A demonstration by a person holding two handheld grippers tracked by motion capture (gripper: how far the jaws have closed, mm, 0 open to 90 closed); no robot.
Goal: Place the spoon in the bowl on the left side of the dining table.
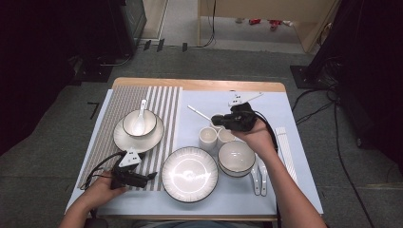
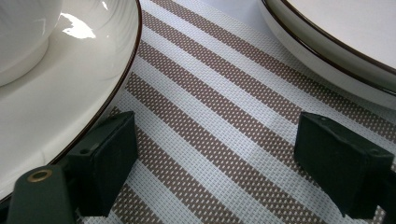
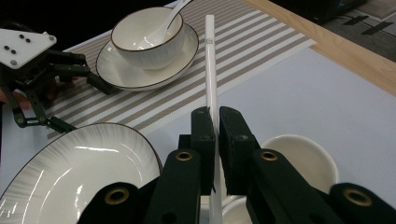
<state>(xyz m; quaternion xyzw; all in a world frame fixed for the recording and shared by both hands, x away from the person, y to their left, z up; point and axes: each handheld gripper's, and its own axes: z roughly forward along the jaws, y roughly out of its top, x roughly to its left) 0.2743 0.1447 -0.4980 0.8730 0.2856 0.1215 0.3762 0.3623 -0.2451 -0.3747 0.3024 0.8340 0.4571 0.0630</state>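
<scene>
Between right gripper [image 3: 214, 122] jaws, white chopstick [image 3: 210, 65] clamped

You look down on a grey carpet floor [image 1: 228, 66]. A wooden tabletop [image 1: 199, 84] stands in the middle, and a pale blue sheet [image 1: 294, 118] covers most of it. Dark black furniture [image 1: 57, 42] stands at the left, and more dark shapes [image 1: 370, 57] stand at the right. Black cables [image 1: 332, 109] lie on the floor at the right. Far back you see a light wooden panel [image 1: 266, 9]. Small red things [image 1: 266, 22] lie under it. Light shines on the tabletop from above.
</scene>
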